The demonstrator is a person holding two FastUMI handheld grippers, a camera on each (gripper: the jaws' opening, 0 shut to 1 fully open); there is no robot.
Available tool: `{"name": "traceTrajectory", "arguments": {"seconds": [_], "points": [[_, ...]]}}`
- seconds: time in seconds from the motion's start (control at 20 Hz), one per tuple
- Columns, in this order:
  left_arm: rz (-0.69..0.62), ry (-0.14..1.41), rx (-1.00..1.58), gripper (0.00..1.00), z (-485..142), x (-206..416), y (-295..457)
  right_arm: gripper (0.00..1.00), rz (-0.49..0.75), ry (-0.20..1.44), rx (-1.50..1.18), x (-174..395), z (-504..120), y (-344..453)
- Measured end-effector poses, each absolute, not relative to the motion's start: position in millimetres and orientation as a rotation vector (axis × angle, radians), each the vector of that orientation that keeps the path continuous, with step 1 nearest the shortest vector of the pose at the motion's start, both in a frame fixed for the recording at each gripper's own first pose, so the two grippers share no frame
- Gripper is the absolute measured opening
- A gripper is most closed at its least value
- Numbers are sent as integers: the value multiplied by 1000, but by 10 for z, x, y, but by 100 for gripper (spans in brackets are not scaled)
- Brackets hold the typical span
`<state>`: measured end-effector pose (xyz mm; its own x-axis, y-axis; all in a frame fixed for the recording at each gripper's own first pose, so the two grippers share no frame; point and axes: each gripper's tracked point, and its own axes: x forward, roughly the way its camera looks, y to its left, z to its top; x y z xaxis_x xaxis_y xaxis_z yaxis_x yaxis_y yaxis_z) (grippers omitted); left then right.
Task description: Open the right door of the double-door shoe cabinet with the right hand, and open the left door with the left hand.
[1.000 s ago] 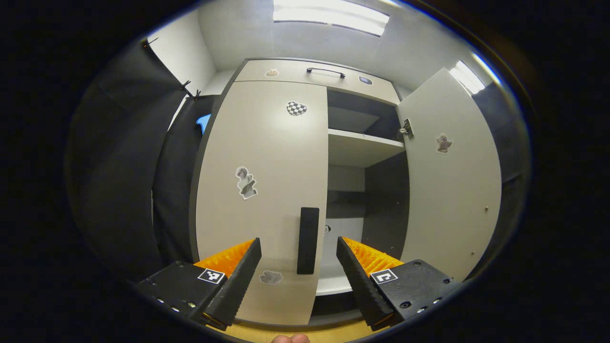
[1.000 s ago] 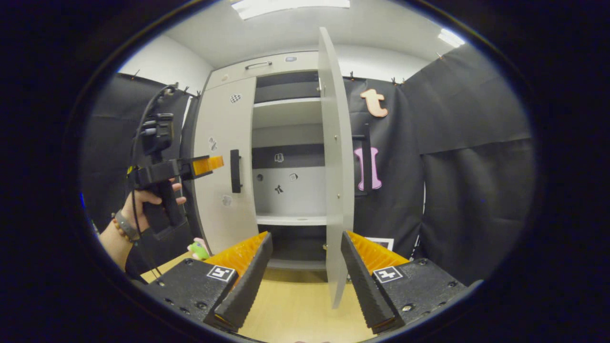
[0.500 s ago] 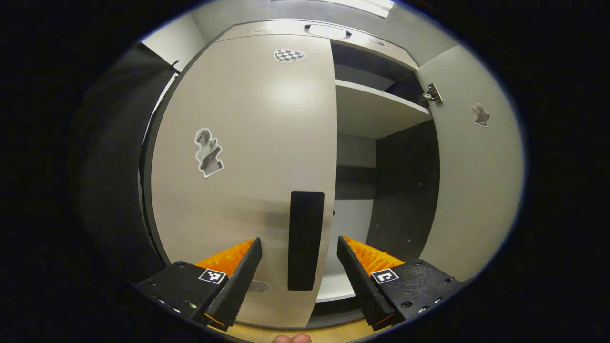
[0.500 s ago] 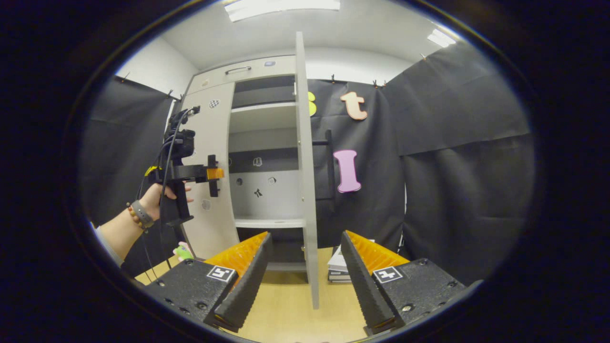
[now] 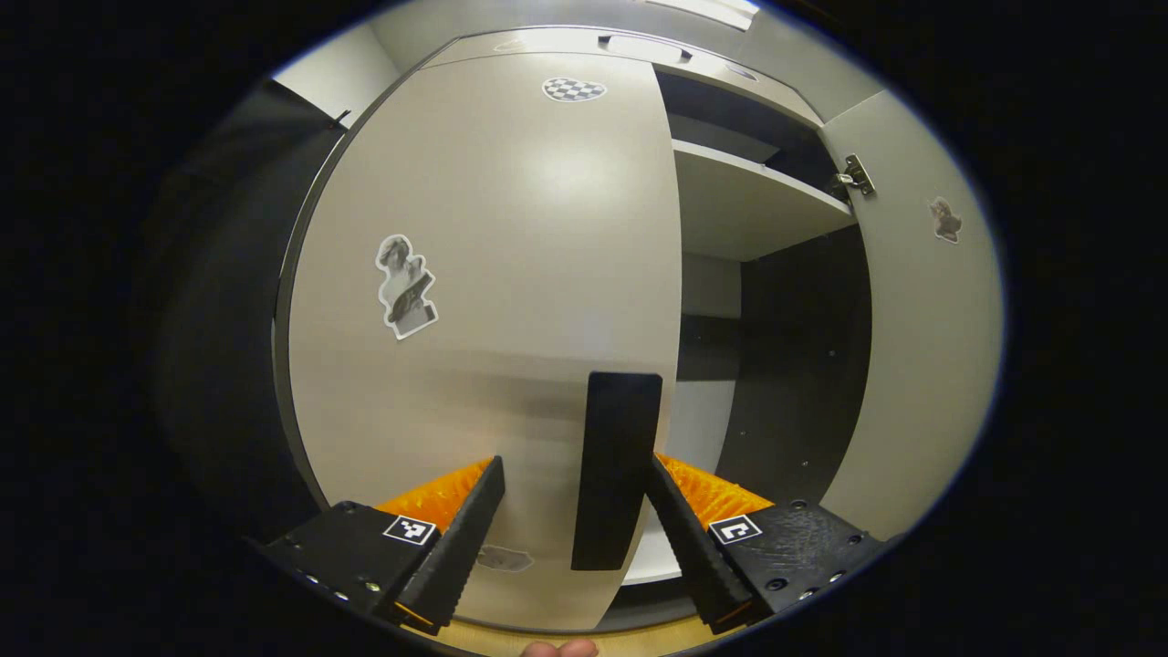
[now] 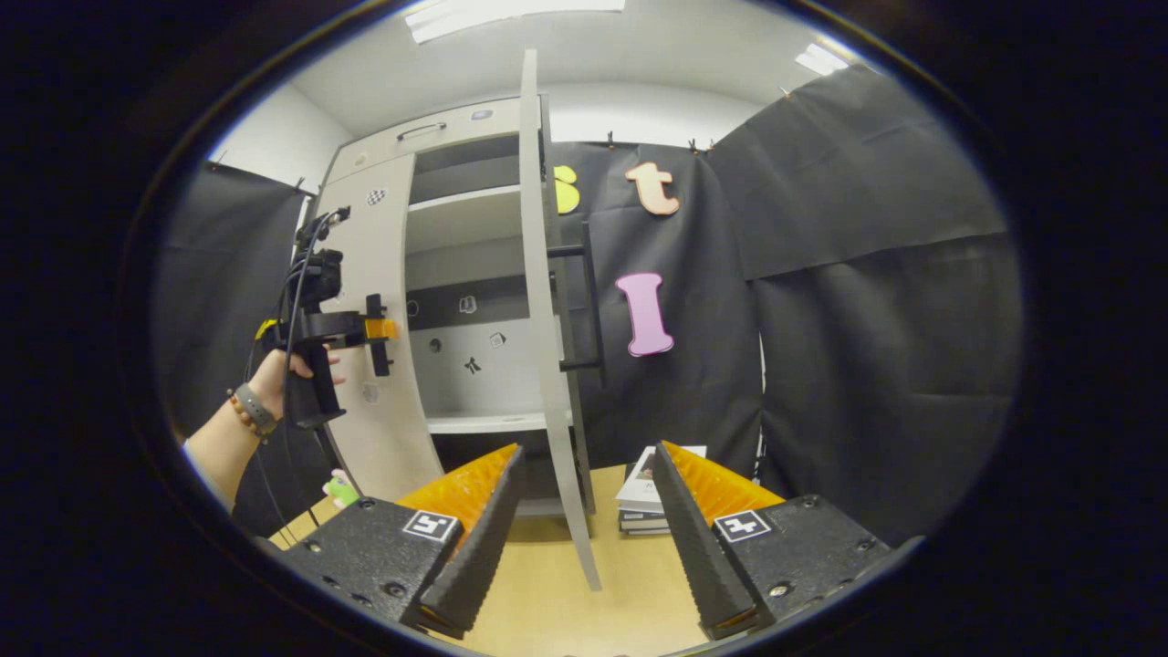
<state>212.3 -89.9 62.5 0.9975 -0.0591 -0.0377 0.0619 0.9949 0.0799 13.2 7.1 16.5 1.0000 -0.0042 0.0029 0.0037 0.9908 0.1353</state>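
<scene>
Straddling the black handle [image 5: 616, 470] of the closed beige left door [image 5: 484, 301], left tool [image 5: 575, 529] spread; right door [image 6: 547, 310] swung wide, right tool [image 6: 584, 538] spread.

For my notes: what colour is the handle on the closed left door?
Black; the handle shows best in the left gripper view.

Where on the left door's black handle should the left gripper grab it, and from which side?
Grip the handle at its mid-length, head-on from the front. It is a flat upright bar on the closed left door, already between the open jaws of the left gripper.

Bright ceiling lights [image 6: 511, 9]; sharp pictures, edges fisheye-bent.
</scene>
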Motion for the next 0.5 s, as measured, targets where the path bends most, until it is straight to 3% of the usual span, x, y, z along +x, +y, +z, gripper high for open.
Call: {"name": "traceTrajectory", "arguments": {"seconds": [0.15, 0.4, 0.5], "points": [[-29, 37, 104, 90, 612, 2134, -852, 88, 4, 5, 138, 181, 121, 90], [-76, 56, 126, 67, 539, 2119, -983, 88, 6, 9, 139, 225, 90, 79], [-113, 65, 112, 41, 505, 2126, -1079, 88, 8, 10, 147, 236, 86, 74]]}}
